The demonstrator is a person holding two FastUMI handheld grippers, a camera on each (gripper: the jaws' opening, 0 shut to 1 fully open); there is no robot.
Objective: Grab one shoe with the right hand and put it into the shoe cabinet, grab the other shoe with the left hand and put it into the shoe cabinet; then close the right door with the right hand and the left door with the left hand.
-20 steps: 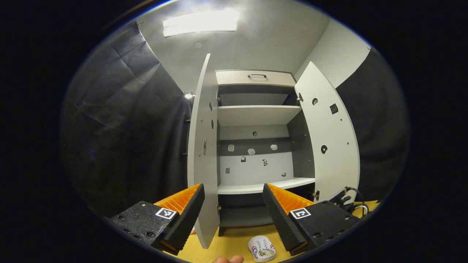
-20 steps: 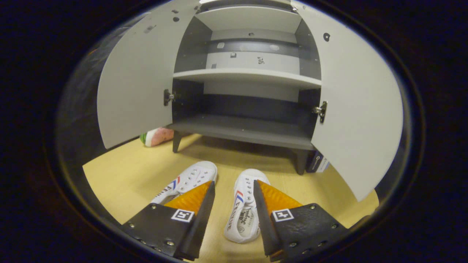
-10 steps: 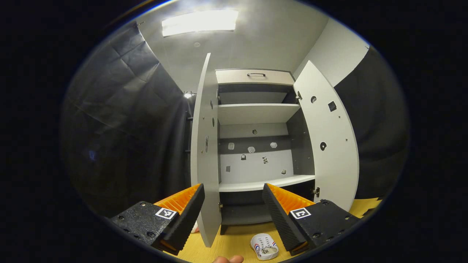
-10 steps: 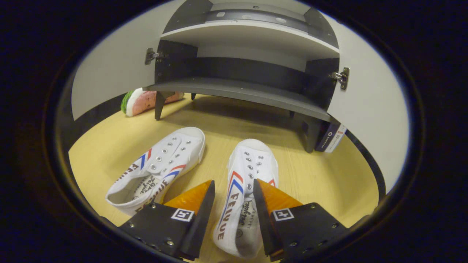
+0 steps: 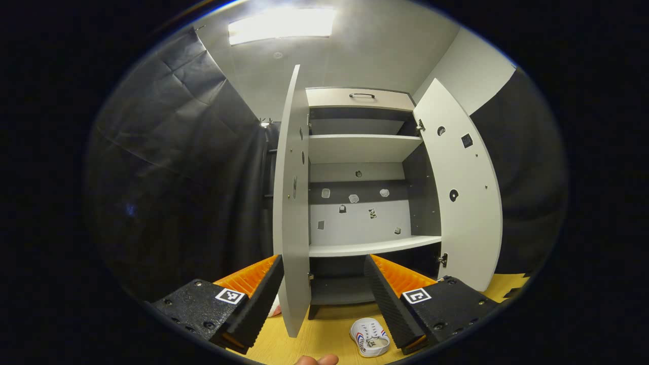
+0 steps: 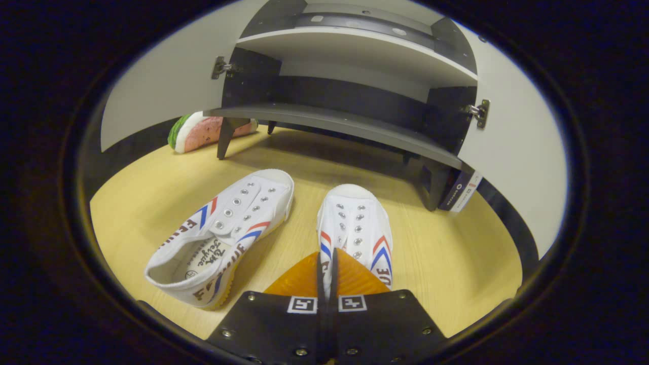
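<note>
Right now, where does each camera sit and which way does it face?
Left gripper view: rides the open left claw, held low, tilted up at the open white shoe cabinet; a fingertip shows at the bottom edge.
Right gripper view: rides the right claw, angled down at the yellow wooden floor, shut on the right-hand white canvas shoe.
Shared: cabinet, floor.

Each gripper is built of two wedge-shaped fingers mounted on black, matte blocks. On the left gripper [image 5: 323,289] the inner faces of the fingers are ribbed. Each block carries a small square black-and-white marker on top and several round screw heads near its edges. The right gripper [image 6: 327,271] bears the same markers and screws.
</note>
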